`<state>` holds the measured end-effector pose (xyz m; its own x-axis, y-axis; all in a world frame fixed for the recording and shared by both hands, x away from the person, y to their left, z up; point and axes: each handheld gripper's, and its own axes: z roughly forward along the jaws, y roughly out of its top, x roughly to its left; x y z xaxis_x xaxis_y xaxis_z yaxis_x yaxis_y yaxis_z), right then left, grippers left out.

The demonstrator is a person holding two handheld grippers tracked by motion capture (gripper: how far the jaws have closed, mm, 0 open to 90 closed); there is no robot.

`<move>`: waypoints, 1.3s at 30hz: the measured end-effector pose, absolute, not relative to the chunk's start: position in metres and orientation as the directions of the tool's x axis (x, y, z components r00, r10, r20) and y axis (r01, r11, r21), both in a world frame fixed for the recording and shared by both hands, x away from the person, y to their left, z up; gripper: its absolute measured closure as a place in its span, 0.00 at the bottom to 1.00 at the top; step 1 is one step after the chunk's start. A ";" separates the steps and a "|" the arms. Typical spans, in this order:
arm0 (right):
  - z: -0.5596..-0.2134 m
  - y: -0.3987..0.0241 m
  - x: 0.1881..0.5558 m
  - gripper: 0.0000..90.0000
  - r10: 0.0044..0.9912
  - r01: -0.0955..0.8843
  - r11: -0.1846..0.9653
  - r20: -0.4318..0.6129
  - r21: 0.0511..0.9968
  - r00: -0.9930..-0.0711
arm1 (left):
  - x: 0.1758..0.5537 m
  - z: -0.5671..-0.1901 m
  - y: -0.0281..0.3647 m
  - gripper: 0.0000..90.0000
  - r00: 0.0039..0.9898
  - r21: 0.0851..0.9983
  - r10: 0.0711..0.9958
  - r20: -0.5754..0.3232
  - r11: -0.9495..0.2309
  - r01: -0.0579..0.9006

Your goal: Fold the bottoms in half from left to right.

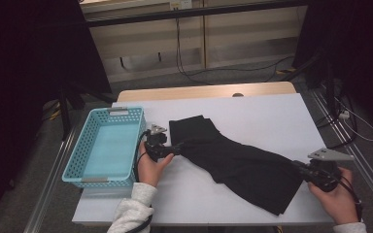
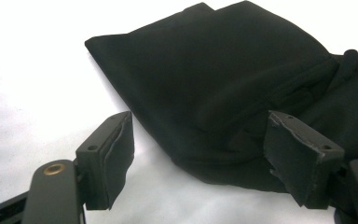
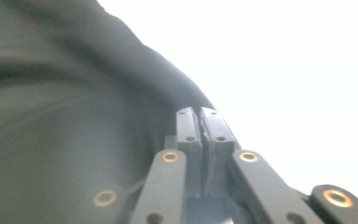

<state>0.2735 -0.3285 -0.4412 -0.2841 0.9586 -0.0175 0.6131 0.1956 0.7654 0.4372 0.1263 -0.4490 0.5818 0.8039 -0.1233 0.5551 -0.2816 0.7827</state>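
A black garment (image 1: 238, 162) lies spread across the white table (image 1: 272, 111), its folded end toward the far left. My left gripper (image 1: 177, 147) rests at that folded end's near edge. In the left gripper view it (image 2: 200, 126) stands open: one pad is over bare table, the other sits in front of the cloth (image 2: 214, 84), and neither presses on it. My right gripper (image 1: 298, 165) is at the garment's right edge, where the cloth runs taut up to it. In the right gripper view its jaws (image 3: 200, 112) are shut together at the rim of the dark cloth (image 3: 65, 116).
A light blue mesh basket (image 1: 77, 160) stands at the table's left edge, right beside my left hand. Bare white tabletop lies beyond and to the right of the garment. Cables trail on the floor behind the table.
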 end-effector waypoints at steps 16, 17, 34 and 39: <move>-0.459 -0.341 0.284 0.70 0.970 0.653 0.193 -0.044 0.732 -0.237 | 0.436 -0.450 0.124 0.23 0.608 0.775 0.786 -0.112 -0.314 0.549; -0.462 -0.343 0.286 0.74 0.973 0.670 0.169 -0.013 0.723 -0.232 | 0.436 -0.450 0.123 0.23 0.600 0.780 0.791 -0.117 -0.302 0.549; -0.450 -0.363 0.297 0.80 0.983 0.637 0.135 -0.020 0.759 -0.184 | 0.434 -0.449 0.128 0.22 0.603 0.776 0.789 -0.114 -0.308 0.550; -0.443 -0.348 0.299 0.61 0.973 0.608 0.162 -0.025 0.777 -0.228 | 0.433 -0.450 0.127 0.21 0.605 0.771 0.787 -0.118 -0.311 0.556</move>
<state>0.2993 -0.3478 -0.4433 -0.2276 0.9734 -0.0248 0.6084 0.1621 0.7769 0.4329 0.1271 -0.4496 0.6050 0.7875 -0.1180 0.5555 -0.3112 0.7711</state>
